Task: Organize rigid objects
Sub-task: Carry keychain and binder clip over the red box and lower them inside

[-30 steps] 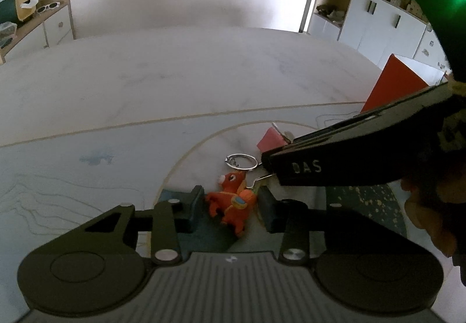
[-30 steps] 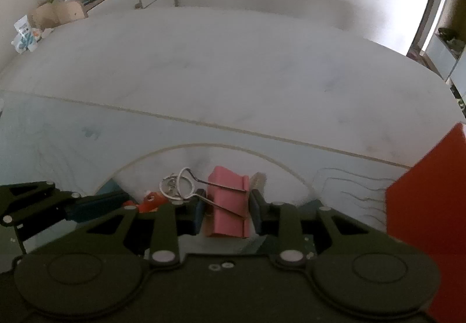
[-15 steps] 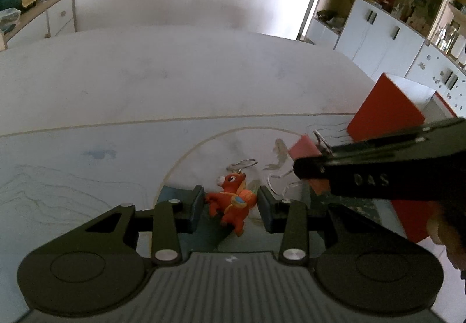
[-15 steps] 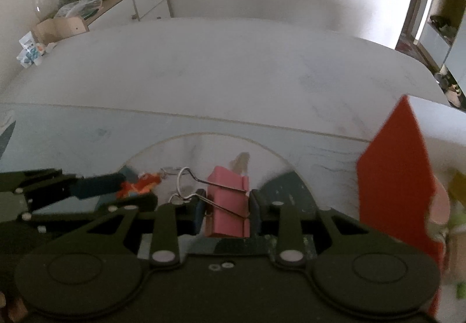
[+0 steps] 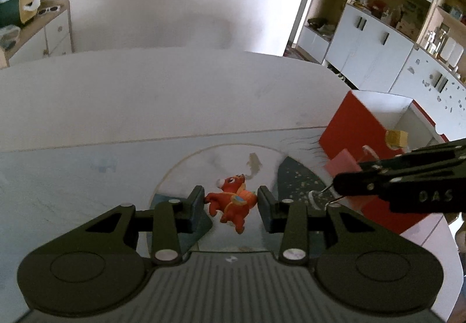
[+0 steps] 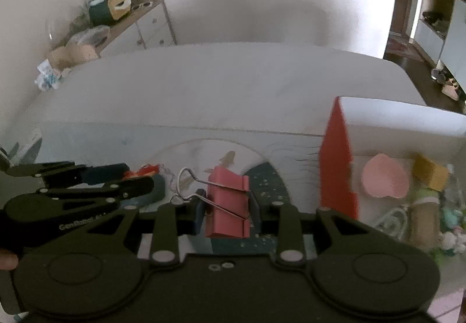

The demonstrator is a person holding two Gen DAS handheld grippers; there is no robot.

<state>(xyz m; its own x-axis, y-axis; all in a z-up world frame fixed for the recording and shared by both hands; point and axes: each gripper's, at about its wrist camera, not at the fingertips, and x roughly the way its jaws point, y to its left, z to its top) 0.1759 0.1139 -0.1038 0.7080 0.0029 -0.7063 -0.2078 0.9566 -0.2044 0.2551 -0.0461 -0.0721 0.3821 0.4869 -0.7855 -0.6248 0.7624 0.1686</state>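
My left gripper [image 5: 230,203] is shut on an orange toy-animal keychain [image 5: 231,200] and holds it above the table mat. My right gripper [image 6: 227,208] is shut on a pink binder clip [image 6: 228,200] with wire handles sticking out to the left. In the left wrist view the right gripper [image 5: 343,189] is to the right with the clip [image 5: 340,164], close to a red box [image 5: 358,131]. In the right wrist view the left gripper [image 6: 128,174] is at the left, with the orange toy [image 6: 145,170] between its tips.
The red box [image 6: 337,166] with white insides stands at the table's right end and holds a pink heart-shaped thing [image 6: 384,180], a yellow block [image 6: 428,176] and several small items. A patterned mat [image 5: 87,177] covers the near table. White cabinets [image 5: 378,40] stand beyond.
Both grippers have lifted with their objects and swung right toward the red box. The box's inside has come into view in both cameras.
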